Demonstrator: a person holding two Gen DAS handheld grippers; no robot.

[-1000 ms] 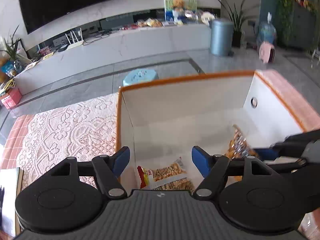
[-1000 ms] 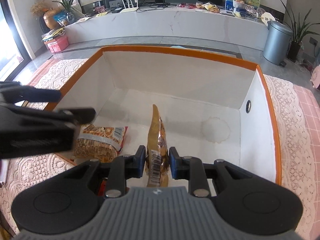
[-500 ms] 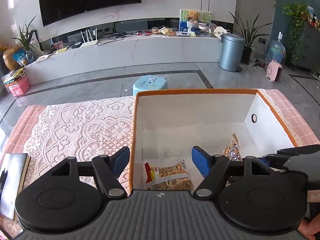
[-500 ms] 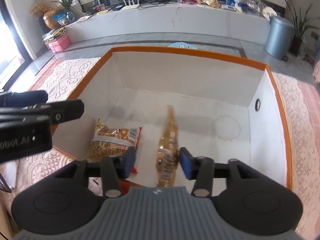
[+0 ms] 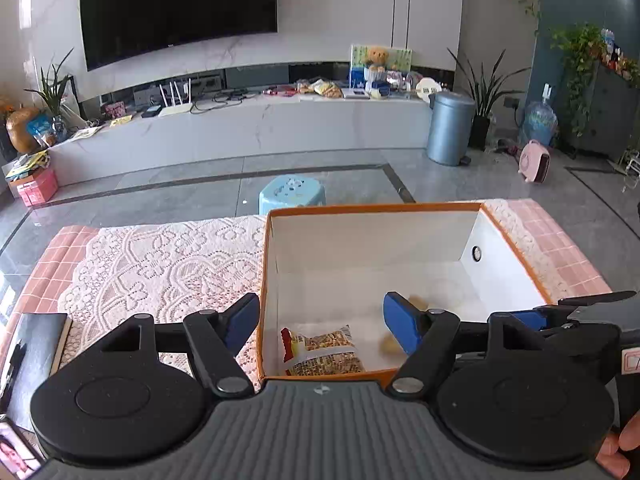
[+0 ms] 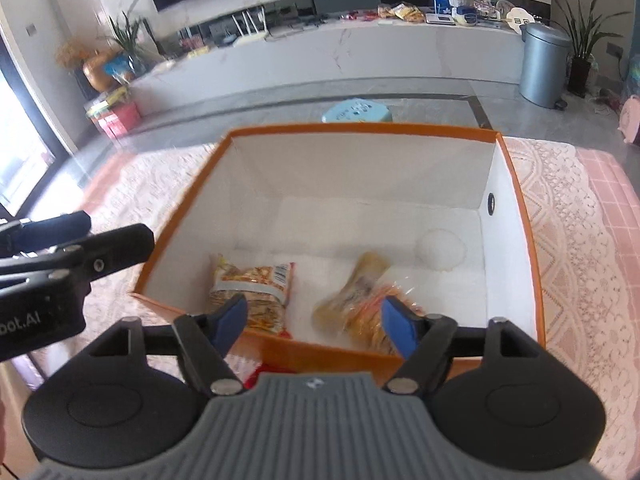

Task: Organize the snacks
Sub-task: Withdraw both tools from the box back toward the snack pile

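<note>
Left gripper: I am holding its jaws spread, empty.
Right gripper: I am holding its jaws spread, empty.
Snack packets: one and another are lying side by side inside the orange box.

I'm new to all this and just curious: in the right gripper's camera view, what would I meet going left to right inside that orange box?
Noodle snack packet → clear orange snack bag → round mark on the box floor → small hole in the right wall.
</note>
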